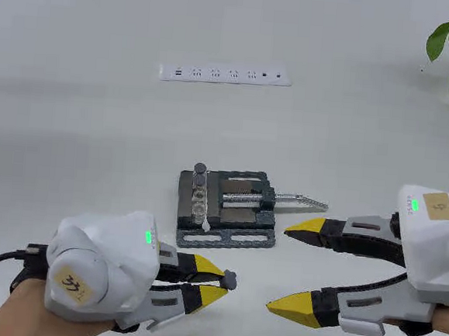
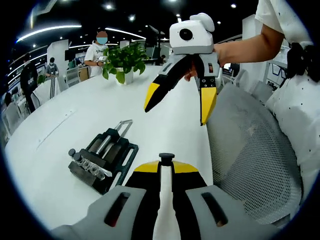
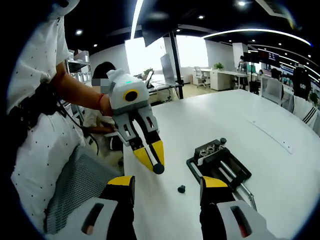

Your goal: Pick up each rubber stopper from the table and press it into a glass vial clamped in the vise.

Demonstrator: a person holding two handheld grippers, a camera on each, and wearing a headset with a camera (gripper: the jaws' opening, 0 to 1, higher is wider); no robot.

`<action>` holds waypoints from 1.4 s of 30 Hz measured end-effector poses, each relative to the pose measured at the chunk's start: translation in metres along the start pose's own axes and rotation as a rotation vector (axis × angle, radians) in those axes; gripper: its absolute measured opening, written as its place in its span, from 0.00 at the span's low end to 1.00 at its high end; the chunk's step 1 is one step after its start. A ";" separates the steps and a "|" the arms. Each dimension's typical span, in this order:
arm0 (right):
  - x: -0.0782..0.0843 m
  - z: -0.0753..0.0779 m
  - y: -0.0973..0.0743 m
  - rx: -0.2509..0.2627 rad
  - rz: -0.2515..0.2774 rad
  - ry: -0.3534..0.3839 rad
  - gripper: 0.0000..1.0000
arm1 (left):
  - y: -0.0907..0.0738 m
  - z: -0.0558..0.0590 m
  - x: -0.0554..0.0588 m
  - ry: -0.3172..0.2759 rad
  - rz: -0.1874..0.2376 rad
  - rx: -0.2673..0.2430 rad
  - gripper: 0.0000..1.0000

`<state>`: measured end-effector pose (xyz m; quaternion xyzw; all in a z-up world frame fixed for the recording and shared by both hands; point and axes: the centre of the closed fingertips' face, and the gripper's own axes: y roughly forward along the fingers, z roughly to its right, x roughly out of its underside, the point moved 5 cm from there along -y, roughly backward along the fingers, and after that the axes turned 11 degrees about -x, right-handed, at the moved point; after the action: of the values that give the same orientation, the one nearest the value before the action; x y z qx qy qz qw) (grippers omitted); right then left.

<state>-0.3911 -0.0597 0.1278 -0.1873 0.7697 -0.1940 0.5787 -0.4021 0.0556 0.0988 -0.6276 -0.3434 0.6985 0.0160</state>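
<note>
The head view is looking forward and down from above the white table point(image 1: 94, 142), holding the vise point(image 1: 227, 209) near its centre, fairly close. The left gripper view is looking low across the tabletop, with the vise close at lower left and the right gripper point(image 2: 177, 112) ahead. The right gripper view is facing the opposite way, catching the left gripper point(image 3: 151, 164) nearby. All three are sharing the vise.
</note>
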 end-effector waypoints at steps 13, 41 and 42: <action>-0.023 -0.013 0.022 -0.126 -0.049 -0.064 0.23 | -0.014 0.004 -0.018 -0.014 0.061 -0.022 0.04; -0.026 -0.020 0.033 -0.197 -0.137 -0.145 0.07 | -0.021 0.011 -0.018 -0.002 0.076 -0.020 0.04; -0.026 -0.020 0.033 -0.197 -0.139 -0.146 0.07 | -0.021 0.011 -0.018 -0.002 0.076 -0.019 0.04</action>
<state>-0.4055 -0.0167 0.1370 -0.3098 0.7262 -0.1429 0.5969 -0.4169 0.0581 0.1246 -0.6396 -0.3261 0.6959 -0.0167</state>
